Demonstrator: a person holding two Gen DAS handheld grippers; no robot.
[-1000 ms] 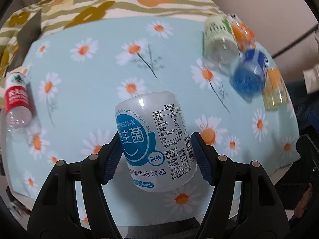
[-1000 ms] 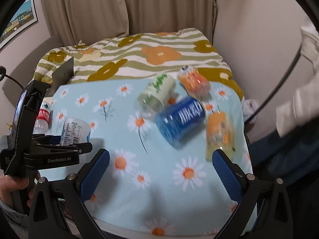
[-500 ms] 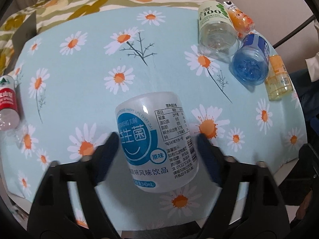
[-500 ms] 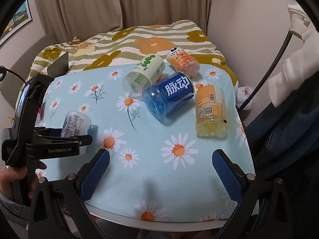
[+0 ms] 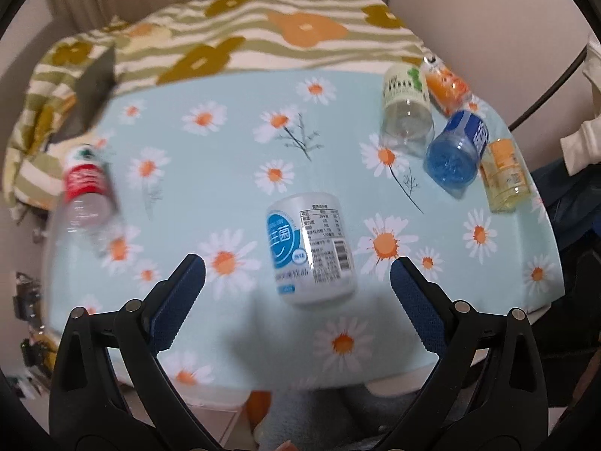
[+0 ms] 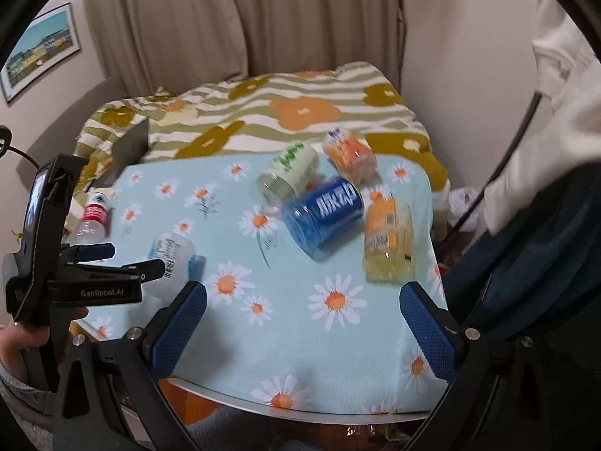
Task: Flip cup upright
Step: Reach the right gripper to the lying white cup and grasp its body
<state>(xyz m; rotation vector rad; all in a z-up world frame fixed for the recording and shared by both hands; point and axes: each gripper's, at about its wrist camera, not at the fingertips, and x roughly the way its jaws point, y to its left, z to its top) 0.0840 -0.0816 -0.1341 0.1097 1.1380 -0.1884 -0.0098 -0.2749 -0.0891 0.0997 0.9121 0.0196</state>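
A white cup with a blue label stands on the daisy tablecloth, its closed end up. My left gripper is open and empty, pulled back just short of the cup. The cup also shows in the right wrist view, partly behind the left gripper. My right gripper is open and empty above the table's near edge.
Four cups lie on their sides at the far right: pale green, orange, blue and yellow. A red-labelled bottle lies at the left edge. A striped flowered blanket lies behind the table.
My left gripper let go of the white cup, opened wide and drew back. The cup now stands alone on the cloth. The right gripper stayed open and shifted a little.
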